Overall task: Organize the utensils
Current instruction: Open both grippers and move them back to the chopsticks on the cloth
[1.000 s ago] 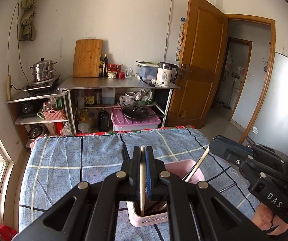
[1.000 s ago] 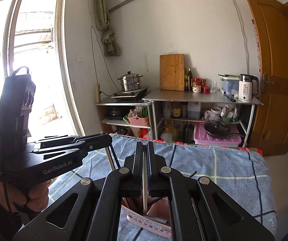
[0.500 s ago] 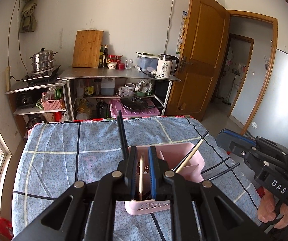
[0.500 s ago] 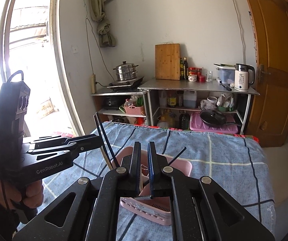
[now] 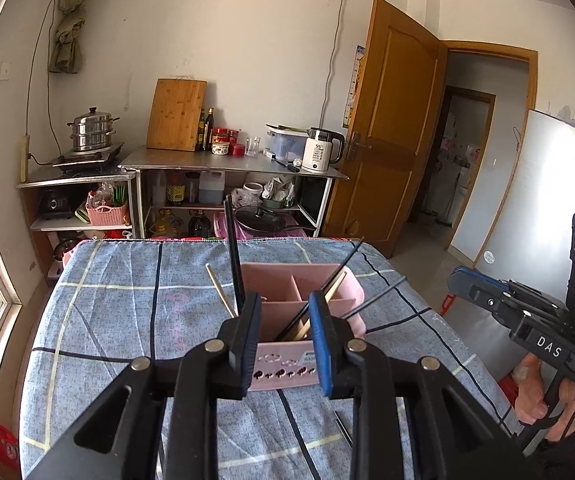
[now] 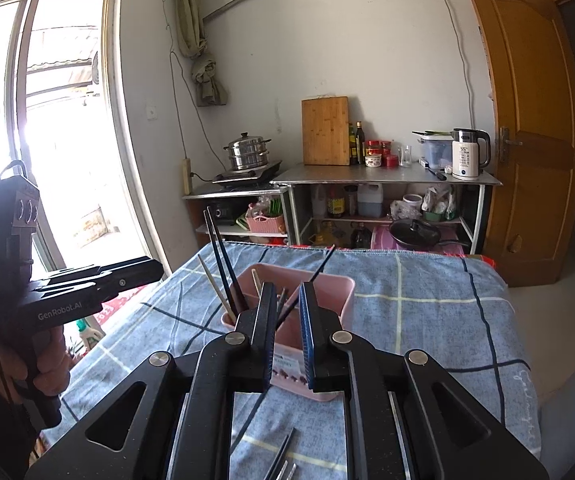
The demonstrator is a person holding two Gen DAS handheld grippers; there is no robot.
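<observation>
While both tools' jaws are opening with nothing pinched, the light, stiff, slippery chopsticks [image 6: 223,264] stand in the pink holder [image 5: 343,292] at centre frame, best gripped mid-shaft; loose ones [image 6: 283,456] lie lower centre on the bench.

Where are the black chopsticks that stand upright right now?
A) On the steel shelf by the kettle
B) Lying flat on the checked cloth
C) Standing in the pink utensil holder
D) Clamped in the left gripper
C: the black chopsticks rise out of the pink utensil holder, its near corner toward the window.
</observation>
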